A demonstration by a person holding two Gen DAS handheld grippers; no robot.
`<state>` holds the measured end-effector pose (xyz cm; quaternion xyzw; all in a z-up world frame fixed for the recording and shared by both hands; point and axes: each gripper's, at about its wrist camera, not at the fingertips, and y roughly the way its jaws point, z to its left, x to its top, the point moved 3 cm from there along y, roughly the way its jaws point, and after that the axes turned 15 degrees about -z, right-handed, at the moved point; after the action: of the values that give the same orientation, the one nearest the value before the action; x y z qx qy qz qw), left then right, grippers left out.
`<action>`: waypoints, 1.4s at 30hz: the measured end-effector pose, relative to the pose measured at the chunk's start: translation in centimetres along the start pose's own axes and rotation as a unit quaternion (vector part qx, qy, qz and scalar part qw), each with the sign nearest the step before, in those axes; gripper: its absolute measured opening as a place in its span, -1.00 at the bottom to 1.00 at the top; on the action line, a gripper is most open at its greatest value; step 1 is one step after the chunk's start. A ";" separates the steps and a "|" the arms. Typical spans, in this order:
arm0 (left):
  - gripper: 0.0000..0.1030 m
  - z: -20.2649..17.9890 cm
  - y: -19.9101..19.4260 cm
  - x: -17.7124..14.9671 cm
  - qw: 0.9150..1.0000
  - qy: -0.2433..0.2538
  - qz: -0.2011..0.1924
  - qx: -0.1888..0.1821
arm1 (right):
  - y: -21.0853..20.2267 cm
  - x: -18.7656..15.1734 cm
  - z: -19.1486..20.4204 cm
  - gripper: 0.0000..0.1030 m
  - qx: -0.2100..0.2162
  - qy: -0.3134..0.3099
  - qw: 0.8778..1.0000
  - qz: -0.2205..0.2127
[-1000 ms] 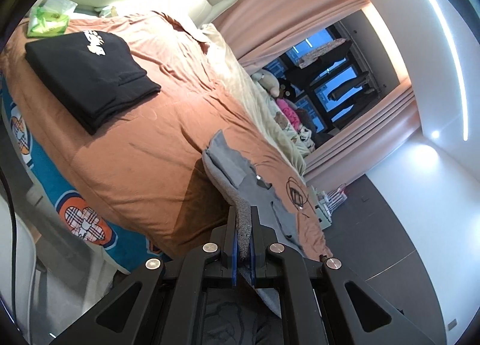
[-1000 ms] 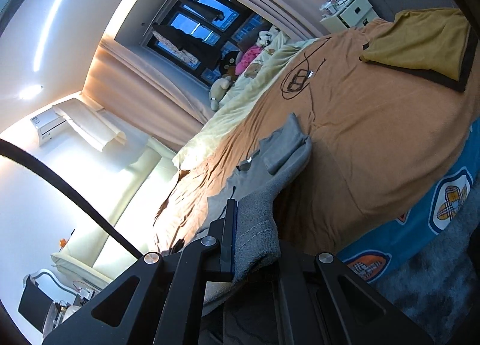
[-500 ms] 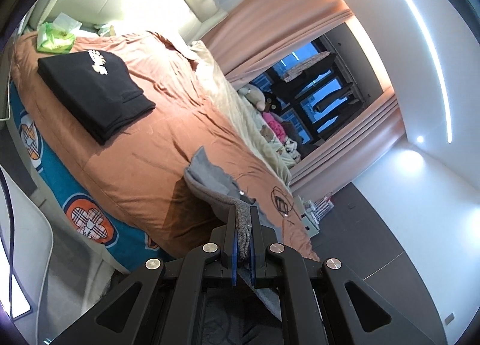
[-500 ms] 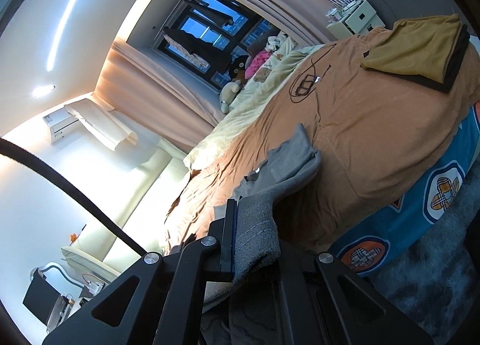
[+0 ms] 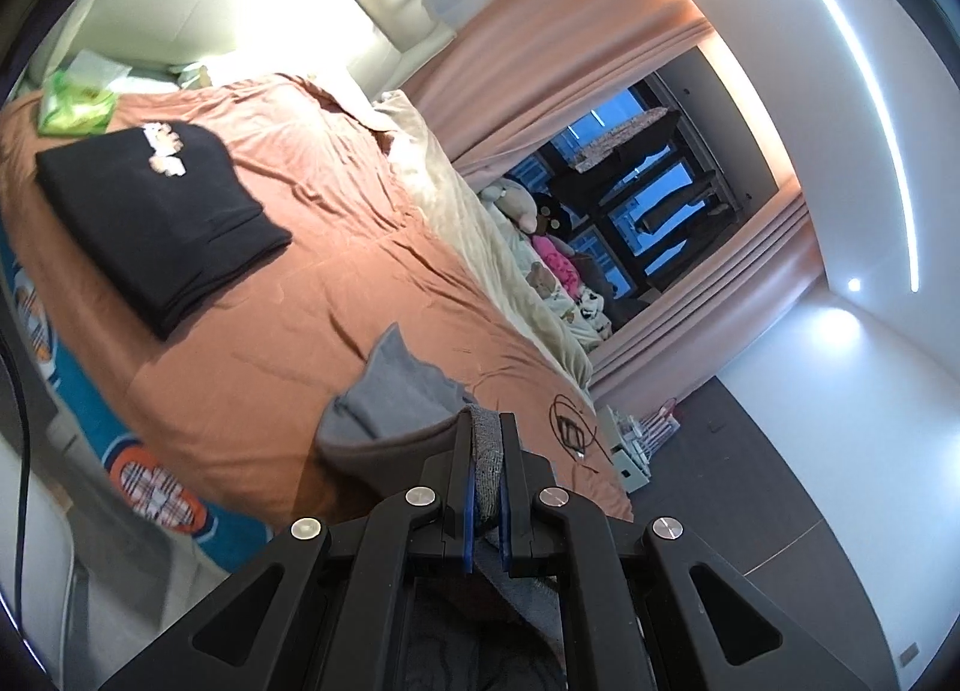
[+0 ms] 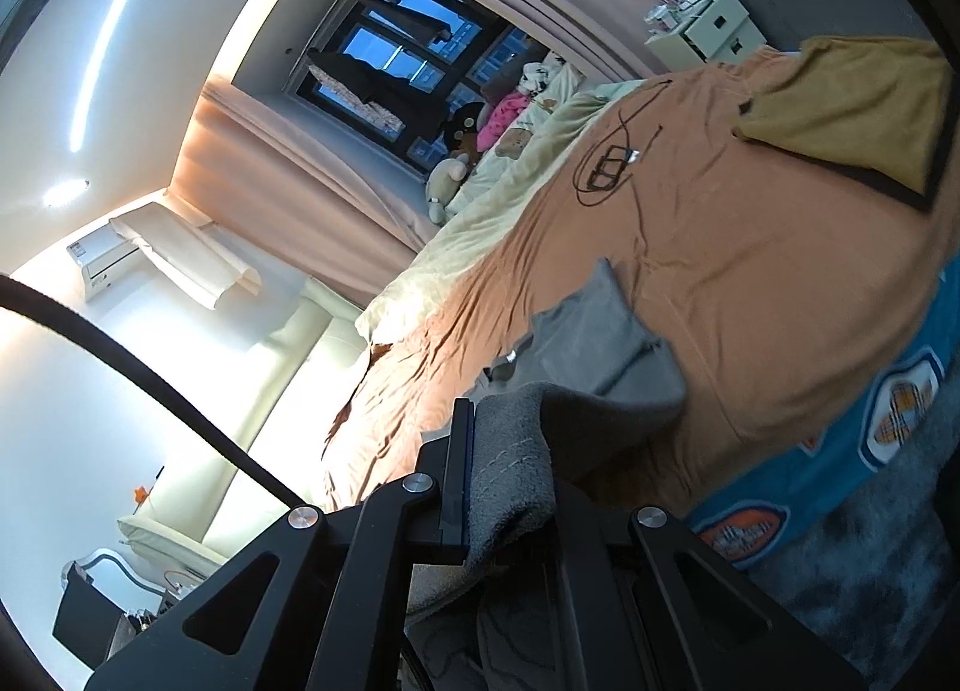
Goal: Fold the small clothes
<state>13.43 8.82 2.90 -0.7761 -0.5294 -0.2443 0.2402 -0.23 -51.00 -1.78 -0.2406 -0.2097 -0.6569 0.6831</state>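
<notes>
An orange bedspread (image 5: 336, 247) covered the bed, with a folded black garment (image 5: 156, 217) near its far end and curtains (image 5: 558, 72) framing a dark window. The left gripper (image 5: 487, 472) and right gripper (image 6: 510, 487) were each clamped on an edge of the grey garment (image 6: 594, 331); the right one's second finger was hidden by cloth. The garment lay doubled over near the bed's edge.

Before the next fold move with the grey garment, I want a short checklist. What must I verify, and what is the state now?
1. Left hand-held gripper shut on the grey garment: ok.
2. Right hand-held gripper shut on the grey garment: ok, though one finger is hidden by cloth.
3. Far part of the garment rests on the orange bed cover: ok.
4. Folded black garment lies apart from it: ok.
5. Black cable lies apart from it: ok.
6. Edges aligned: cannot tell.
</notes>
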 end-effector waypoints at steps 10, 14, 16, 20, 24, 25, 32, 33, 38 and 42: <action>-0.90 -1.6 10.2 2.0 0.998 0.045 0.030 0.025 | 9.8 2.7 0.8 -1.00 -0.011 -0.022 1.000 0.014; -0.90 -1.2 14.1 1.9 0.997 0.056 0.044 0.036 | 13.5 3.4 0.5 -1.00 -0.030 -0.030 0.999 0.026; -0.90 -0.9 16.1 1.6 0.996 0.062 0.051 0.043 | 15.6 3.7 0.5 -1.00 -0.040 -0.032 0.998 0.036; -0.90 0.0 19.8 1.0 0.993 0.071 0.067 0.061 | 19.5 4.4 0.8 -1.00 -0.054 -0.043 0.996 0.050; -0.90 0.5 22.8 0.2 0.991 0.083 0.080 0.075 | 22.9 4.7 0.2 -1.00 -0.070 -0.046 0.994 0.063; -0.90 0.6 23.6 0.1 0.990 0.085 0.083 0.079 | 23.6 4.8 0.1 -1.00 -0.073 -0.046 0.994 0.067; -0.90 2.8 28.5 -1.1 0.983 0.096 0.101 0.115 | 28.6 4.4 -0.8 -1.00 -0.092 -0.041 0.991 0.093; -0.90 3.2 29.2 -1.2 0.982 0.098 0.103 0.120 | 29.4 4.4 -1.0 -1.00 -0.094 -0.041 0.990 0.097; -0.90 4.9 32.3 -1.7 0.978 0.104 0.117 0.139 | 32.6 4.3 -1.6 -1.00 -0.105 -0.045 0.987 0.112; -0.89 6.4 35.3 -2.6 0.972 0.114 0.134 0.154 | 35.2 4.1 -2.0 -1.00 -0.117 -0.053 0.984 0.124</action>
<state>46.53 -0.39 -7.71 -0.7605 -0.4214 -0.2120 0.4462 35.08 -54.74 -2.80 -0.3779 -0.1358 -0.5730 0.7144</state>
